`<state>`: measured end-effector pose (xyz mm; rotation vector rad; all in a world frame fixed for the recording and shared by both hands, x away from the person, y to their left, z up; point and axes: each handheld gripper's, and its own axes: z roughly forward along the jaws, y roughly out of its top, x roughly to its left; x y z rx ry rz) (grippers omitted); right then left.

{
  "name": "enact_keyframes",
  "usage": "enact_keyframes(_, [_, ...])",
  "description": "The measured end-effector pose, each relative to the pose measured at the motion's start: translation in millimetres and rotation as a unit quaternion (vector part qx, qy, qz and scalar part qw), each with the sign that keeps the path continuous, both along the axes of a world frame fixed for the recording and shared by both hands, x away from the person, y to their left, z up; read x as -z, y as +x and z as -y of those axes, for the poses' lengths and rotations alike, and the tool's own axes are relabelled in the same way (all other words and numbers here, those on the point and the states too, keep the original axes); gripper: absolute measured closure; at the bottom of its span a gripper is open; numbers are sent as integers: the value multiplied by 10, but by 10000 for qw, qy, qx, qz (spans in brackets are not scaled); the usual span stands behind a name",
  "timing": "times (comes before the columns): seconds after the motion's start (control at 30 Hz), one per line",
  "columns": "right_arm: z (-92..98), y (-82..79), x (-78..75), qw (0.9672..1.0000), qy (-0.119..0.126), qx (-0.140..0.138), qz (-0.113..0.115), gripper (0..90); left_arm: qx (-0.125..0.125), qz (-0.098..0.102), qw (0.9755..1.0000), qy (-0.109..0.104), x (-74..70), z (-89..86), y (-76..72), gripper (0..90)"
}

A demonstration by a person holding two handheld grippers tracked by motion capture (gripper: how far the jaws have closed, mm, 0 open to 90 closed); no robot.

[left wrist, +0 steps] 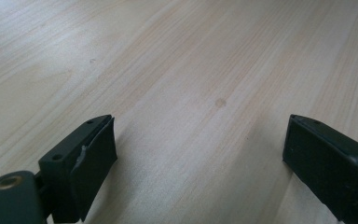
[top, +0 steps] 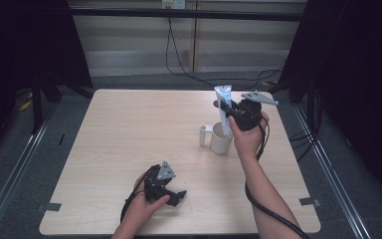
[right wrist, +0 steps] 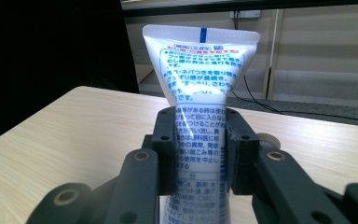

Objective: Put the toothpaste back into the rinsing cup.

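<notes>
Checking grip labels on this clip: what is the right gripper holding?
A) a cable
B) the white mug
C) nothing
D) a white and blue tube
D: the right gripper has its jaws pressed on both sides of the white and blue tube, held upright above the white mug.

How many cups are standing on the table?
1. A white cup with its handle toward the left stands on the right half of the table, right under the toothpaste tube that the right gripper holds upright. No other cup is visible.
</notes>
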<state>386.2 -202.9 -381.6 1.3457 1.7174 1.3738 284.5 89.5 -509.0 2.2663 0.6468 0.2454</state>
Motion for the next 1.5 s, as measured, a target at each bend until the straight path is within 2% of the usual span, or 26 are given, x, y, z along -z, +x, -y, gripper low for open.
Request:
enact_keyframes(0.27, [-30,64,68,10000,-46,0,-33,695,2,4,10000,4,0,0,0,94])
enact_keyframes(0.6, [-50,130,176,9999,15,-93,-39,690,10,10,10000,1,-1,-1,-2,97])
enact_keyframes(1.5, [-55,177,367,9999,-57,-88,-51,679,3,0,10000,-28,1,1,-8,103])
